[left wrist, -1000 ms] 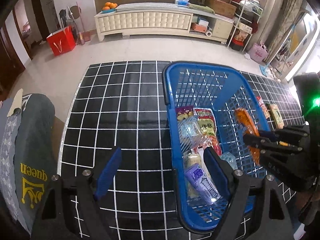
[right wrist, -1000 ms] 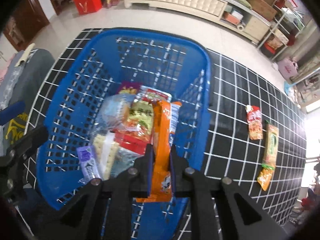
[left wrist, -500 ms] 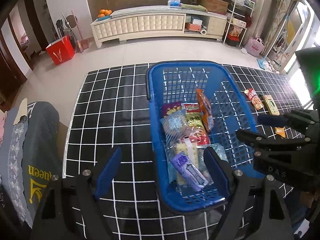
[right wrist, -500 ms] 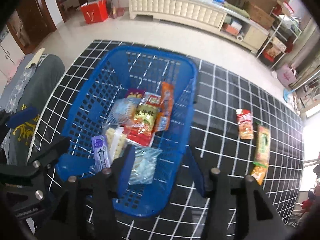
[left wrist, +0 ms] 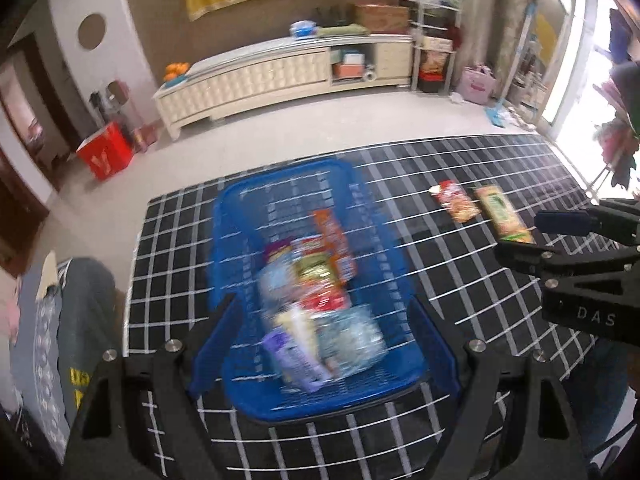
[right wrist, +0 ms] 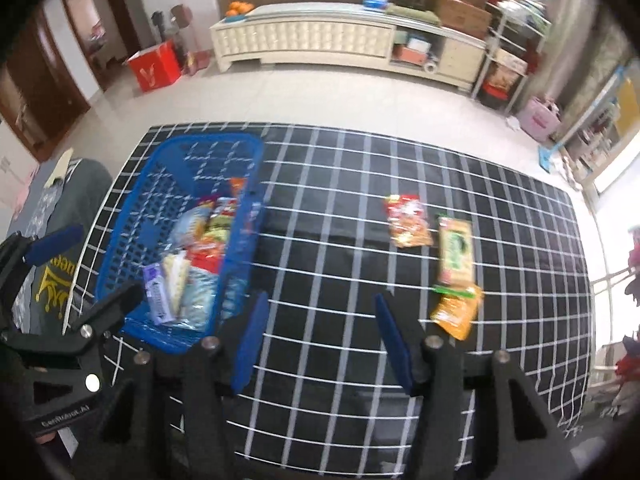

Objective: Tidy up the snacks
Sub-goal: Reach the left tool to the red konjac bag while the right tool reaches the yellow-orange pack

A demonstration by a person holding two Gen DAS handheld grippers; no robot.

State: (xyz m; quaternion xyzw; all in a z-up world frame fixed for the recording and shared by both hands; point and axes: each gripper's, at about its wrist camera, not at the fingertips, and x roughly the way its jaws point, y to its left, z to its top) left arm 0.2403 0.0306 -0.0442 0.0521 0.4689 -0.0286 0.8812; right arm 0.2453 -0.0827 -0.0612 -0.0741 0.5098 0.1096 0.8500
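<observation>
Both claws empty and spread wide: right claw (right wrist: 320, 332) hovers over the grid mat (right wrist: 320, 240), left claw (left wrist: 320, 344) sits above the blue basket (right wrist: 120, 248).

Three snack packets lie on the mat, right of the basket: red packet (right wrist: 408, 220), green packet (right wrist: 456, 252), and orange packet (right wrist: 456, 312), which touches the green one's near end.

All look like light, thin, crinkly foil, probably slippery; best pinched across a short edge or sealed end (flat faces give little to bite).

Labels unreadable. Left view motion-blurred, so basket contents (left wrist: 316, 296) are a smear; count uncertain.
</observation>
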